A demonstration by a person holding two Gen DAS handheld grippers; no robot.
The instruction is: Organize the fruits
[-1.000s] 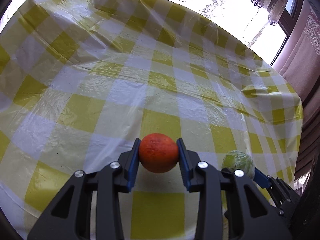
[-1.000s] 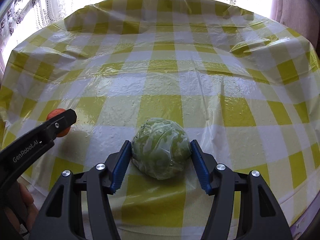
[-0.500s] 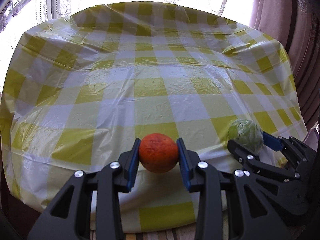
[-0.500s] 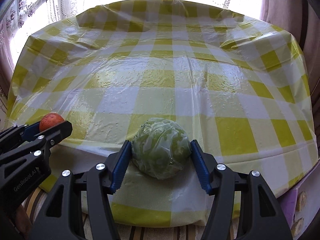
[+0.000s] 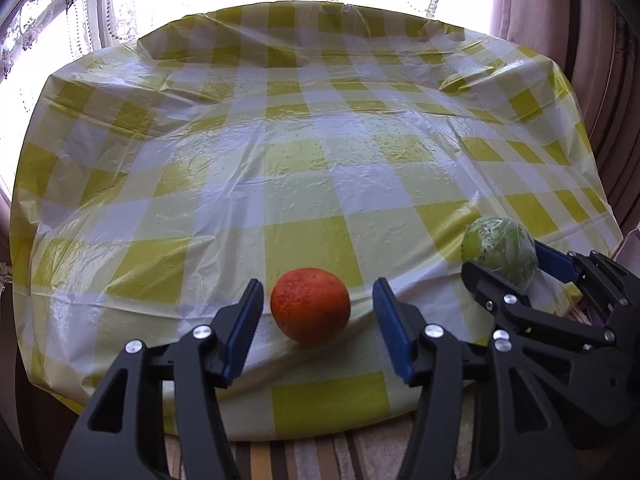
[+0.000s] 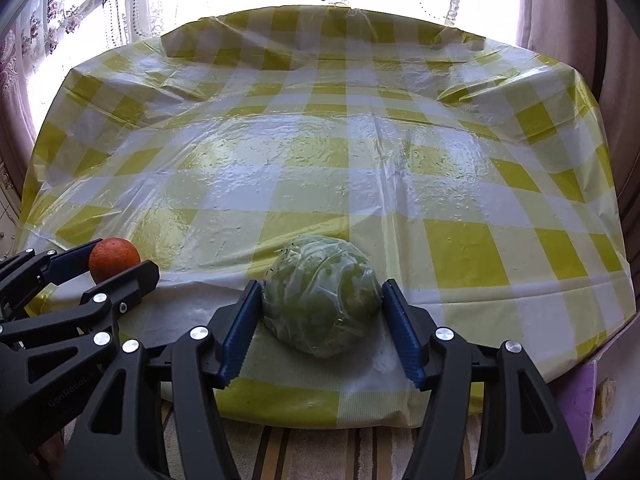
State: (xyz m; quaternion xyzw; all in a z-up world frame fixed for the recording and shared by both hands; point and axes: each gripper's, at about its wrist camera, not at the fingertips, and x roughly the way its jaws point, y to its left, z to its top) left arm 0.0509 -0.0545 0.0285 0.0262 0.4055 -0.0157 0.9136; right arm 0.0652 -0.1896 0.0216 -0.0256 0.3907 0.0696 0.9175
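Note:
An orange (image 5: 310, 305) rests on the yellow-checked tablecloth (image 5: 304, 168) near the table's front edge. My left gripper (image 5: 318, 304) is open around it, with gaps on both sides. A green cabbage in plastic wrap (image 6: 321, 294) rests on the cloth to the right. My right gripper (image 6: 322, 304) is open around it, pads just off its sides. The orange also shows in the right wrist view (image 6: 114, 255), and the cabbage in the left wrist view (image 5: 499, 249).
The table's front edge (image 6: 320, 420) is just below both fruits, with a striped rug (image 6: 304, 452) beneath. Curtains (image 5: 532, 8) and a bright window stand behind the table. A purple box (image 6: 588, 400) stands at the lower right.
Both grippers have opened and let go: the orange and the cabbage now rest on the cloth. Both grippers pulled back toward the table's front edge.

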